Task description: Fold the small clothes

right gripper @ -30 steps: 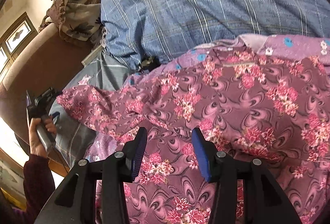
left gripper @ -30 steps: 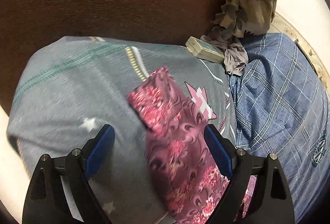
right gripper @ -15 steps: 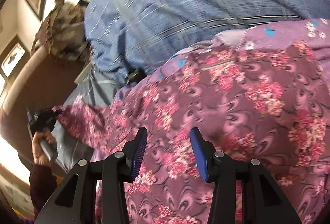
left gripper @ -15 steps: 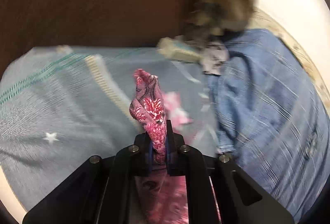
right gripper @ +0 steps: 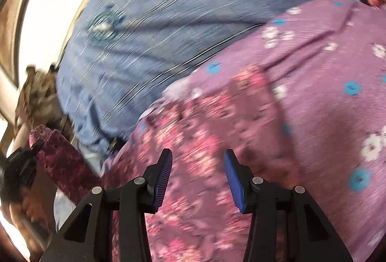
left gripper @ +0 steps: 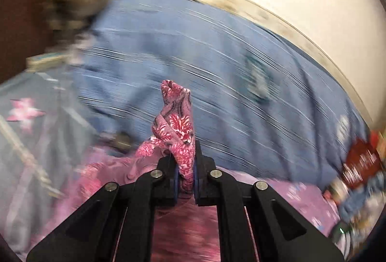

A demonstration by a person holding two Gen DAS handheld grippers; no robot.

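Left tool (left gripper: 185,180) clamped on bunched floral garment (left gripper: 177,127); right tool (right gripper: 198,177) agape above it.

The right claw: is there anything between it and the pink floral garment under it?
Nothing visible. The right claw is open directly over the pink floral garment; only air shows between them. The left claw already pinches its sleeve end.

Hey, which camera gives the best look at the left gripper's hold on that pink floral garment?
The left wrist view. There the left gripper is shut on the pink floral garment, a bunched tip poking up between the pads. The right wrist view shows that gripper only small and blurred at the frame's left edge, the sleeve trailing from it.
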